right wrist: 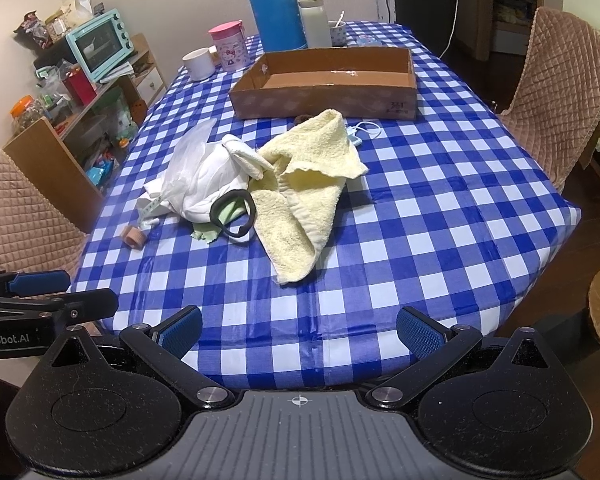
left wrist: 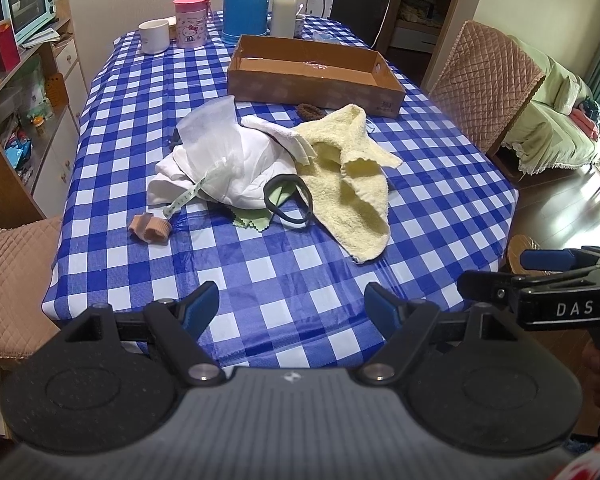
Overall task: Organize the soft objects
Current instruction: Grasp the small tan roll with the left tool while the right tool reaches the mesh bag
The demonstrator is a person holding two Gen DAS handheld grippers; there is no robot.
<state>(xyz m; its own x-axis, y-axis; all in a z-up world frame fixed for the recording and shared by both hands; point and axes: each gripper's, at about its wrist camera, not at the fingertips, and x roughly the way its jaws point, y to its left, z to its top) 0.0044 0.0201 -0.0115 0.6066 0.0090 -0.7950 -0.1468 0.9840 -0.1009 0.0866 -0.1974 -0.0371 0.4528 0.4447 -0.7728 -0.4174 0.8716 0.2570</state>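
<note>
A heap of soft things lies mid-table: a yellow towel (left wrist: 352,176) (right wrist: 300,184), a white cloth bundle (left wrist: 228,160) (right wrist: 204,176), a black band (left wrist: 288,200) (right wrist: 232,216) over a green cloth (left wrist: 252,220), and a small beige roll (left wrist: 150,230) (right wrist: 133,236). An empty cardboard box (left wrist: 312,76) (right wrist: 328,80) stands behind the heap. My left gripper (left wrist: 292,304) is open and empty over the near table edge. My right gripper (right wrist: 300,328) is open and empty beside it, also seen in the left wrist view (left wrist: 540,272).
The table has a blue checked cloth (left wrist: 260,272) (right wrist: 420,220). At its far end stand a blue thermos (left wrist: 244,0), a white bottle (left wrist: 284,8), a pink cup (left wrist: 192,20) and a white mug (left wrist: 154,36). Quilted chairs (left wrist: 488,80) flank the table. Shelves (left wrist: 24,100) stand left.
</note>
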